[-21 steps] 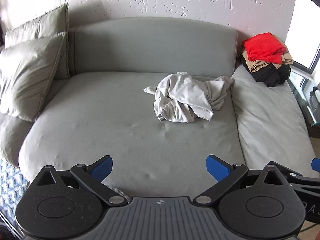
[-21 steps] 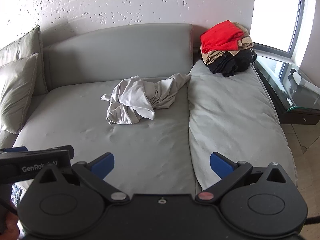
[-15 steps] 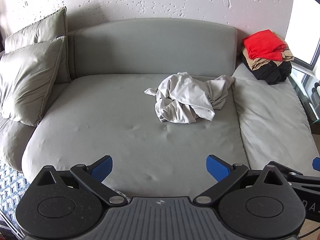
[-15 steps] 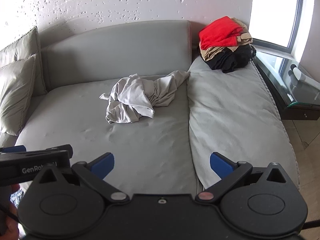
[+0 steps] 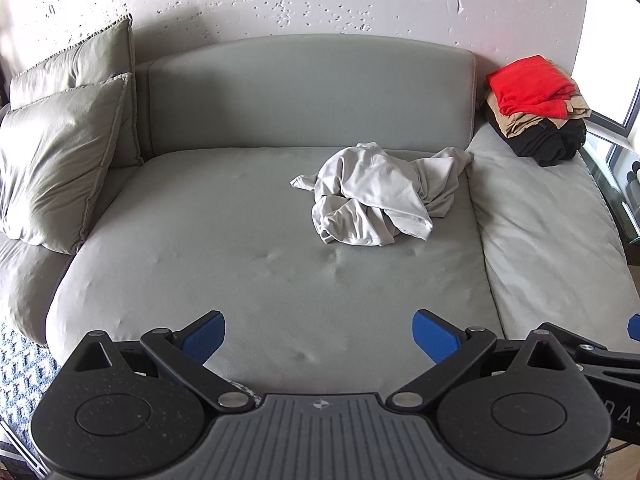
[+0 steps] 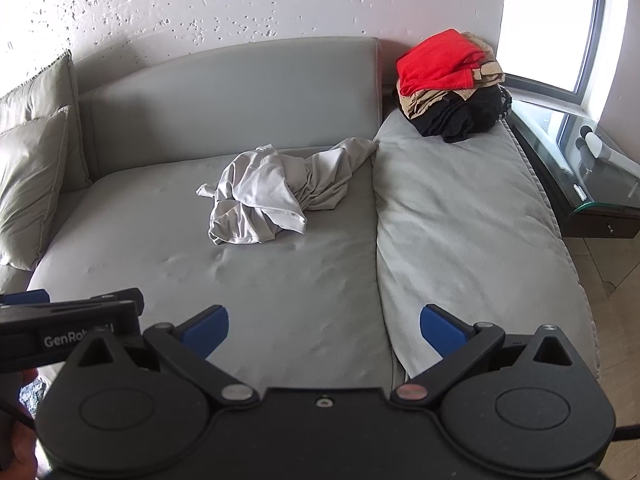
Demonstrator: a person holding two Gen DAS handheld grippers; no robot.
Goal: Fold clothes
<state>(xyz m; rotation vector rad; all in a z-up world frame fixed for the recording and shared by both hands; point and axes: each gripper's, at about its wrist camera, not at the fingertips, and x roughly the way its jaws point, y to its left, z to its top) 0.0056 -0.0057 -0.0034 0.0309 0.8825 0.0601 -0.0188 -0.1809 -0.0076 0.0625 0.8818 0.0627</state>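
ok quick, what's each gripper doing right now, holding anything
left gripper: jaws wide open, holding nothing, above the front of the sofa seat.
right gripper: jaws wide open, holding nothing; the crumpled grey garment lies untouched ahead.

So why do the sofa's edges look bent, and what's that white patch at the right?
Left wrist view: the fisheye lens bows the sofa and darkens the corners. Right wrist view: same curving; the window is overexposed to plain white, while the crumpled grey garment stays sharp and evenly lit.

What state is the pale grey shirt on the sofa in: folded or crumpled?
Crumpled. The shirt lies in a bunched heap with twisted folds on the sofa, no flat edges.
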